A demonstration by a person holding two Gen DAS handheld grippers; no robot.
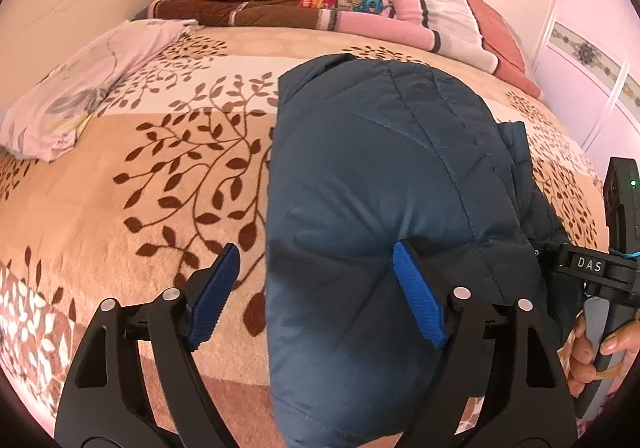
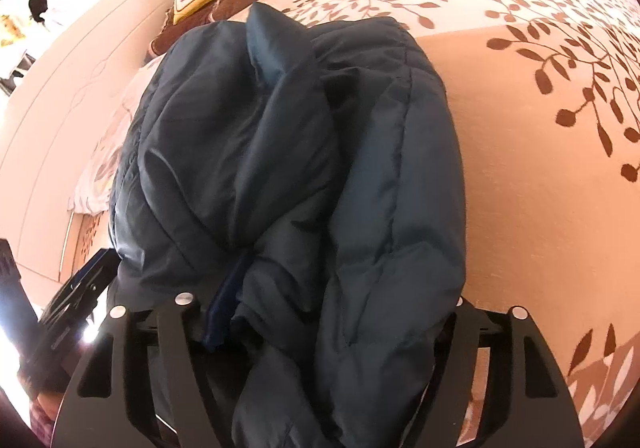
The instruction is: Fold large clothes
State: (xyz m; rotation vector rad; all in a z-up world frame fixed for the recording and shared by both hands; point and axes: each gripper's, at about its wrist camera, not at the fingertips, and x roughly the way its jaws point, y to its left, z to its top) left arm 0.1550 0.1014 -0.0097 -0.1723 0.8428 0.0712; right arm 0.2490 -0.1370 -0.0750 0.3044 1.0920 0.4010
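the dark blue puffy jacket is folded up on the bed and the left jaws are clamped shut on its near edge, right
Not quite. In the left wrist view the left gripper has its jaws open, one blue pad clear of the fabric. The dark blue puffy jacket does lie folded on the bed.

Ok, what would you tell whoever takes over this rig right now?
Left claw: open, jaws wide, straddling the near edge of the dark blue padded jacket; one pad lies against it, no grip.
Right claw: jacket folds bunch between its fingers and hide one of them; grip unclear.
The jacket lies on the leaf-patterned blanket, already folded into a narrow bundle.
Left to do: probably flatten the bunched side by the right claw, then pull both claws clear.
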